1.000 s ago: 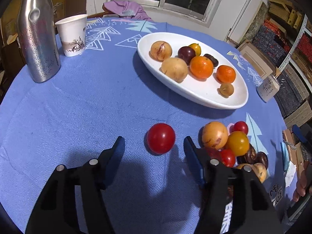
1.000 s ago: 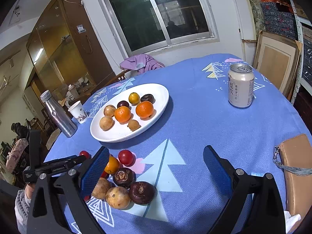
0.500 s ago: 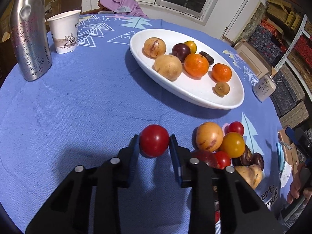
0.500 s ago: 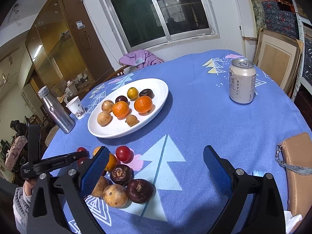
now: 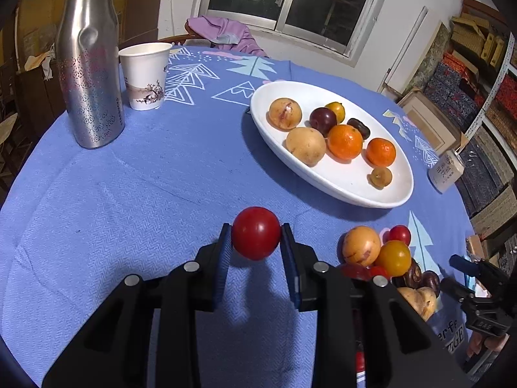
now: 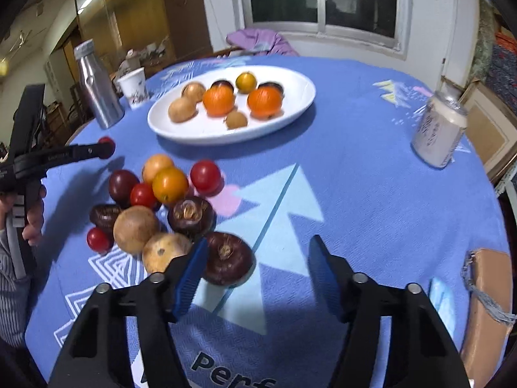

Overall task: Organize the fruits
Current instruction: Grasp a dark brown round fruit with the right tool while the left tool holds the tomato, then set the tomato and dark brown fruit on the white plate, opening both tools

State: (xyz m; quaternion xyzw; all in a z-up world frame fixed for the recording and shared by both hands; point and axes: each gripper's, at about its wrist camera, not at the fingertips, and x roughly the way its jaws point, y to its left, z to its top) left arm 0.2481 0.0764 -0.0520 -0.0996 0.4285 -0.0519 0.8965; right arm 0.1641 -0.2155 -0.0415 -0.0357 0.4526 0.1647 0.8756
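My left gripper (image 5: 256,237) is shut on a red tomato (image 5: 256,233) and holds it just above the blue tablecloth. From the right wrist view the same tomato (image 6: 106,147) shows at the far left. A white plate (image 5: 342,184) (image 6: 194,134) holds oranges, pale round fruits and dark ones. A loose pile of fruit (image 5: 376,252) (image 6: 161,194) lies on the cloth. My right gripper (image 6: 257,246) hangs low at the pile's near edge with its jaws closing. A dark brown fruit (image 6: 227,258) sits between them against the left finger, and the right finger stands apart from it.
A steel bottle (image 5: 90,74) and a paper cup (image 5: 145,74) stand at the far left. A drink can (image 6: 439,129) stands to the right of the plate. A brown pouch (image 6: 488,291) lies at the near right edge. A purple cloth (image 6: 258,40) hangs on a chair behind.
My left gripper closed on the red tomato and lifted it a little. My right gripper sank and rolled toward the pile, and its jaws narrowed around the dark brown fruit.
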